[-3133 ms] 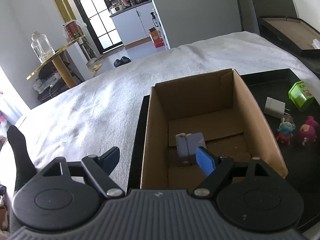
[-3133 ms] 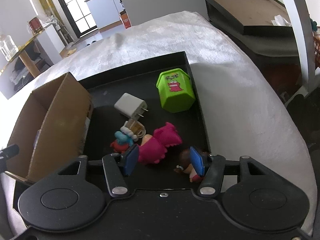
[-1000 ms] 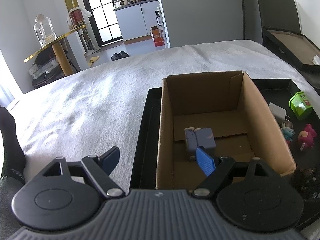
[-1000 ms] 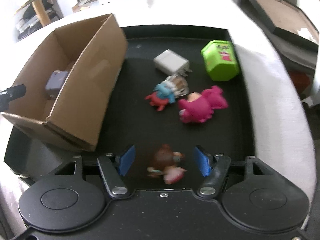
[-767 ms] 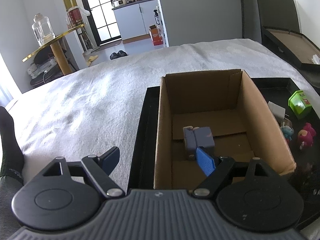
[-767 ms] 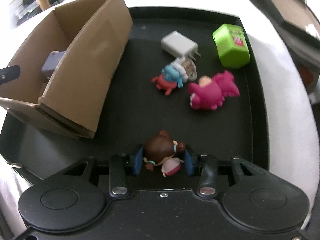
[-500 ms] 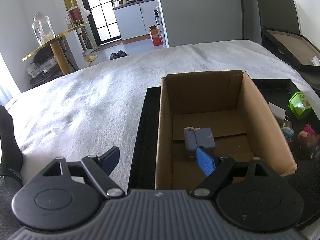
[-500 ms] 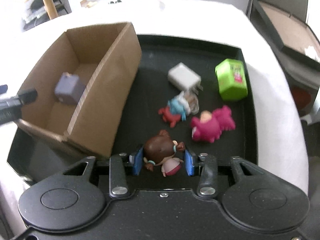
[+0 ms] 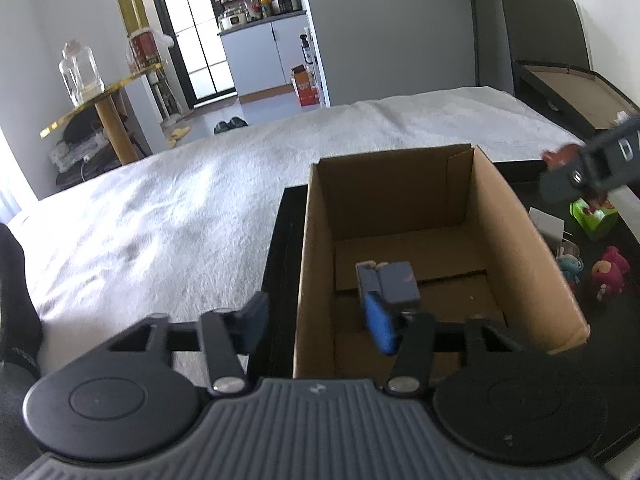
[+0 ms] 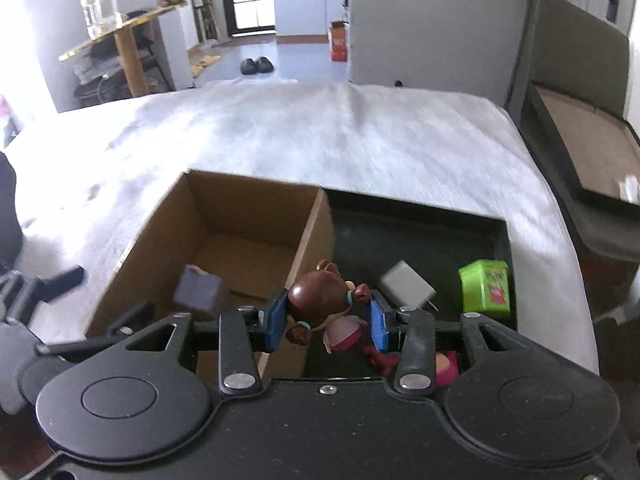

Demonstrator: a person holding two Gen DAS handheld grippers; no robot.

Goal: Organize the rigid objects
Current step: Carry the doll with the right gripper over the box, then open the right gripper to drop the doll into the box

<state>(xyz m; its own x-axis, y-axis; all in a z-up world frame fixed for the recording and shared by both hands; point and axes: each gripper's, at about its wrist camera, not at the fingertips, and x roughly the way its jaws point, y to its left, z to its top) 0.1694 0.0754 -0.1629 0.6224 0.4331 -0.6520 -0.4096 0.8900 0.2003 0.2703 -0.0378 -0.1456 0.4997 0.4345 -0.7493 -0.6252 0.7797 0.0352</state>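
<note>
My right gripper [image 10: 326,316] is shut on a small brown-haired doll [image 10: 320,300] and holds it in the air by the right wall of the open cardboard box [image 10: 248,216]. The left wrist view shows this gripper blurred at the upper right, over the black tray [image 9: 280,236]. A grey-purple block [image 9: 390,280] lies on the box floor. My left gripper [image 9: 318,324] straddles the near left wall of the box [image 9: 316,240]. Its jaws are closing, one finger outside and one inside, and the pads do not press on the wall.
On the black tray [image 10: 420,232] right of the box lie a white charger [image 10: 406,286], a green container [image 10: 486,286], a pink figure [image 9: 610,270] and a blue-and-red figure [image 9: 570,264]. A white bedcover [image 10: 320,140] spreads around the tray. An open dark case [image 10: 580,136] stands at the far right.
My right gripper shut on the doll, then rose with it from the tray toward the box. The left gripper's fingers have drawn closer together around the box wall.
</note>
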